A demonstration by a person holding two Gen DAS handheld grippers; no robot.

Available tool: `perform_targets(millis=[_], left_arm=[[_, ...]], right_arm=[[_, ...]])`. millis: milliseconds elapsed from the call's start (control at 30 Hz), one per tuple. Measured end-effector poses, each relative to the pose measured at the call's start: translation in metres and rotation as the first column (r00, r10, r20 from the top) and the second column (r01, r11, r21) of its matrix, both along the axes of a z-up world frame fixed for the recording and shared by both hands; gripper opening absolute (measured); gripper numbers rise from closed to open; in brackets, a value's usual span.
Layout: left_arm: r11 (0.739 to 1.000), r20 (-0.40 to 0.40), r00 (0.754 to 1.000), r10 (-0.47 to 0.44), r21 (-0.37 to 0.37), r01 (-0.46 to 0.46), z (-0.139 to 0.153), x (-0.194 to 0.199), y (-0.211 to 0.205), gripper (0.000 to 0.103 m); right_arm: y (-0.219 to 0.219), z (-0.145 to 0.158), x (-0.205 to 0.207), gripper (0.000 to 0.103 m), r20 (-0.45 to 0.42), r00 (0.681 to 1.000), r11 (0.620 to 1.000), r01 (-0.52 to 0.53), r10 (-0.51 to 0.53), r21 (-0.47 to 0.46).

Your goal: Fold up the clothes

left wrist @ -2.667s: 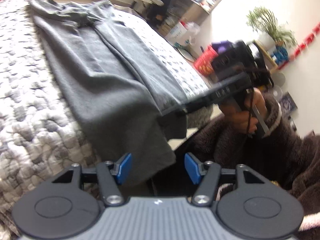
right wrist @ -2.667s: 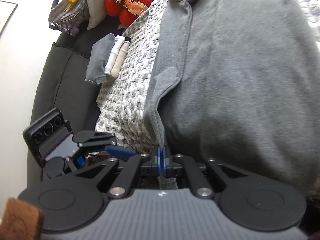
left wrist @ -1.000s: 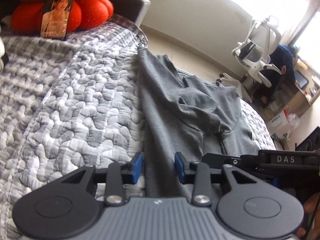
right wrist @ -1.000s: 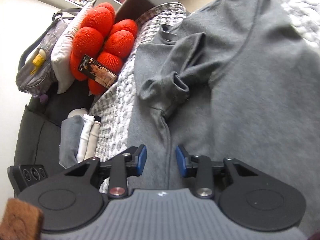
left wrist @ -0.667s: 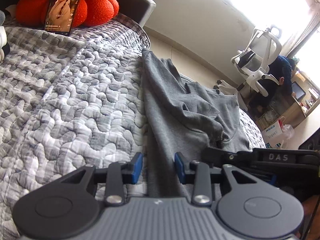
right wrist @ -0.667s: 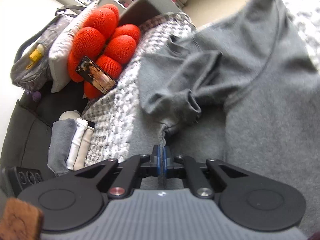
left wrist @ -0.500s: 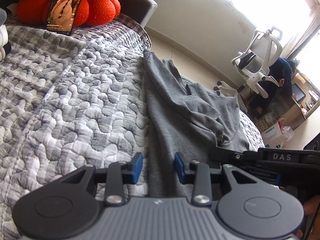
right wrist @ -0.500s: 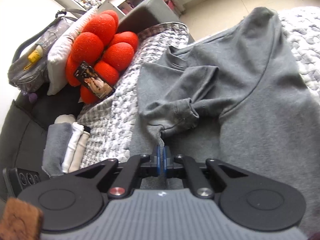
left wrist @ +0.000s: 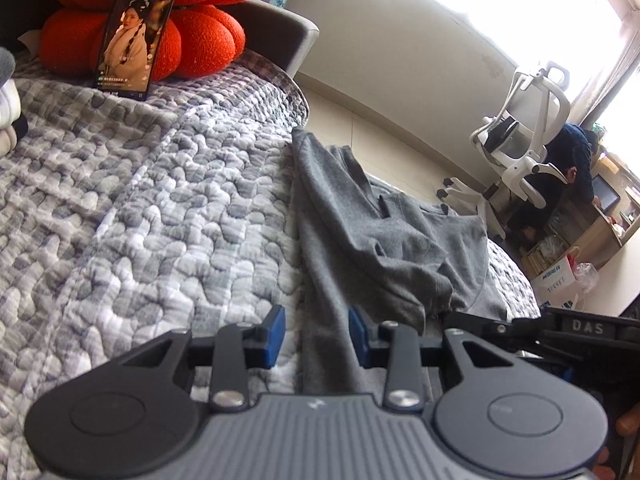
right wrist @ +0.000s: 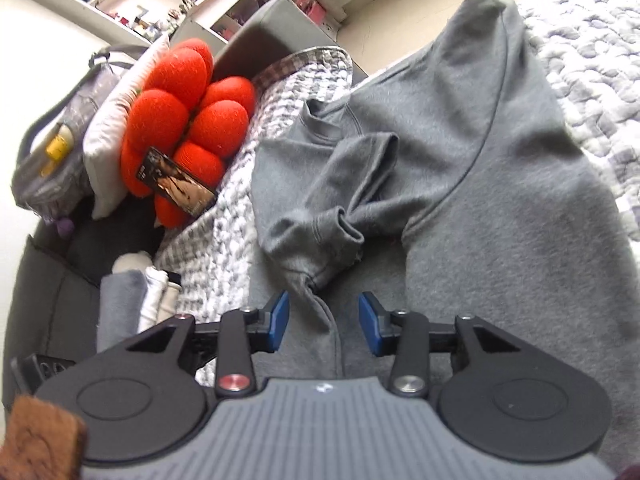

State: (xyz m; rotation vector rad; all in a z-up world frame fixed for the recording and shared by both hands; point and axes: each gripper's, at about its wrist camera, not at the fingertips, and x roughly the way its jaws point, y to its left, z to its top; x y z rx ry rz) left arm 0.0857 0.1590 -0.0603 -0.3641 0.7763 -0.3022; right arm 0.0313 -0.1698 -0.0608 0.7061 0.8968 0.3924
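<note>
Grey quilt [left wrist: 160,216] carries the grey sweatshirt [right wrist: 500,208], sleeve bunched at twelve o'clock. Right gripper [right wrist: 324,322], pinched shut half a second ago, now spreads wide; left gripper [left wrist: 316,336] stays spread, straddling the hem.

Matt soft-cloth grey shirt [right wrist: 500,200] on bumpy quilted bedcover [left wrist: 140,208].

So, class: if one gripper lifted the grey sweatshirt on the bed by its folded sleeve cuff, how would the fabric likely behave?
The grey sweatshirt would probably sag limply: it already lies in soft creases on the quilt. Its sleeve cuff is bunched, so it would likely unroll when raised. The fabric looks thick and fleecy, so the open right gripper should grip without much slipping.
</note>
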Motion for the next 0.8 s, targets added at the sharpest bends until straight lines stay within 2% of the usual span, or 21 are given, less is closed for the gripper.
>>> perform_targets(millis=[233, 400, 567, 667, 733, 800], left_arm=[[1.000, 0.008, 1.000, 0.027, 0.013, -0.027, -0.001, 0.032, -0.013, 0.016], [0.998, 0.017, 1.000, 0.026, 0.048, -0.027, -0.008, 0.051, -0.024, 0.016], [0.999, 0.001, 0.999, 0.035, 0.013, -0.035, -0.015, 0.065, -0.022, 0.016], [1.000, 0.008, 0.999, 0.031, 0.000, -0.031, -0.017, 0.067, -0.021, 0.016], [1.000, 0.012, 1.000, 0.028, -0.009, -0.028, -0.018, 0.068, -0.020, 0.016], [0.999, 0.010, 0.999, 0.031, -0.023, -0.031, -0.019, 0.069, -0.019, 0.016]], right_arm=[[-0.009, 0.014, 0.028, 0.043, 0.061, 0.997, 0.998, 0.054, -0.052, -0.037], [-0.012, 0.009, 0.061, 0.043, 0.082, 0.994, 0.989, 0.084, -0.075, -0.124], [-0.010, -0.004, 0.080, 0.043, 0.078, 0.994, 0.982, 0.089, -0.076, -0.168], [-0.008, -0.007, 0.080, 0.032, 0.115, 0.991, 0.980, 0.094, -0.074, -0.173], [-0.007, -0.007, 0.080, 0.017, 0.140, 0.988, 0.981, 0.092, -0.068, -0.172], [-0.007, -0.005, 0.079, 0.008, 0.165, 0.984, 0.981, 0.095, -0.067, -0.171]])
